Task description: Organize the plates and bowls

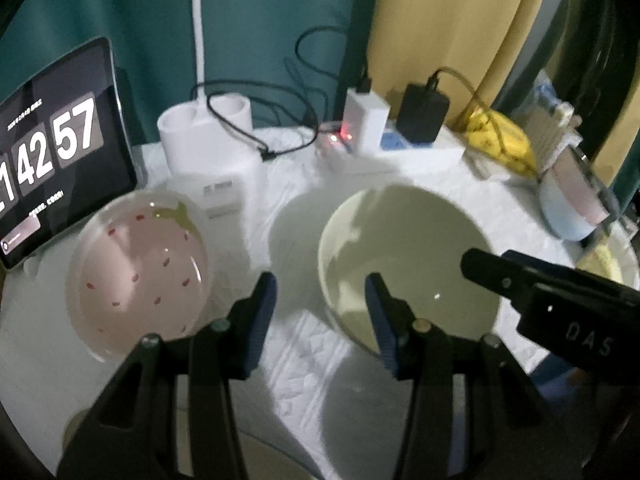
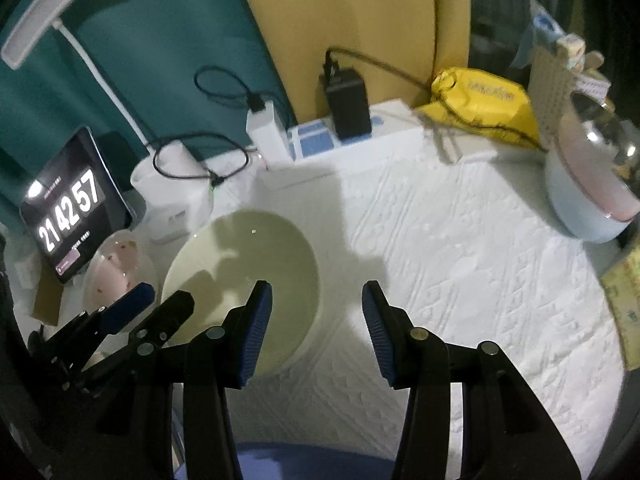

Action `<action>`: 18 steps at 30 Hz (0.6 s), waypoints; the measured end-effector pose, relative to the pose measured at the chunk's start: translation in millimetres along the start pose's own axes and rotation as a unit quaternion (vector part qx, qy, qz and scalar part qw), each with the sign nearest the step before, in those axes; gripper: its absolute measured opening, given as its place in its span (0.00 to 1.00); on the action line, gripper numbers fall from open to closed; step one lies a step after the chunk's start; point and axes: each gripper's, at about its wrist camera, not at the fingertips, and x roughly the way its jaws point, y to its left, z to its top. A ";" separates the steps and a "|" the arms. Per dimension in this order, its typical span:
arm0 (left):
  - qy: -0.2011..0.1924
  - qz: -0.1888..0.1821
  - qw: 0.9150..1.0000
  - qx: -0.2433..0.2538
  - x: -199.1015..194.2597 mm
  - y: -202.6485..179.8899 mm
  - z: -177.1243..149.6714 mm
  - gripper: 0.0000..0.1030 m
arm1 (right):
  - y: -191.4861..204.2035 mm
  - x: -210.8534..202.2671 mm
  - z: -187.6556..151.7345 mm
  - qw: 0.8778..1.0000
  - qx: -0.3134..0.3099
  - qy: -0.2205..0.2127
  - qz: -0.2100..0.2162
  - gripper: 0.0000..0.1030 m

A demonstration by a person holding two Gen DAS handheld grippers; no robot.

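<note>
cream bowl [image 1: 408, 264] sits mid-table on white cloth [image 2: 460, 248], pink strawberry plate [image 1: 138, 276] just left of it by the tablet clock [image 1: 52, 148]. your left gripper [image 1: 322, 320] and right gripper [image 2: 318, 328] hover part-open, both empty, flanking the bowl.

Tablet clock [image 1: 60, 148] cropped at left edge; small screen text unreadable.

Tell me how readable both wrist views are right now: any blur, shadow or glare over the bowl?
Left wrist: dim, soft with motion blur; gripper shadows fall across the cream bowl, one small glare speck inside. Right wrist: similar blur, fisheye bending at the edges; a dark shadow crosses the white cloth beside the bowl; tablet clock still legible.
</note>
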 end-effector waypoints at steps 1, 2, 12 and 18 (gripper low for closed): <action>0.004 0.001 1.000 0.001 3.0 -0.3 -0.4 0.46 | -0.4 4.7 -0.4 1.000 0.004 0.006 0.002 0.48; 0.011 -0.003 1.000 0.000 6.7 -0.1 -1.0 0.46 | -0.7 9.7 -0.8 1.000 0.008 0.012 0.001 0.48; 0.022 -0.017 1.000 0.002 19.1 -2.2 -2.6 0.46 | -6.6 30.0 -2.5 0.999 0.030 0.035 -0.013 0.48; 0.016 -0.037 0.999 0.008 18.0 -4.4 -3.3 0.35 | -3.9 32.9 -2.7 0.999 0.012 0.032 -0.002 0.34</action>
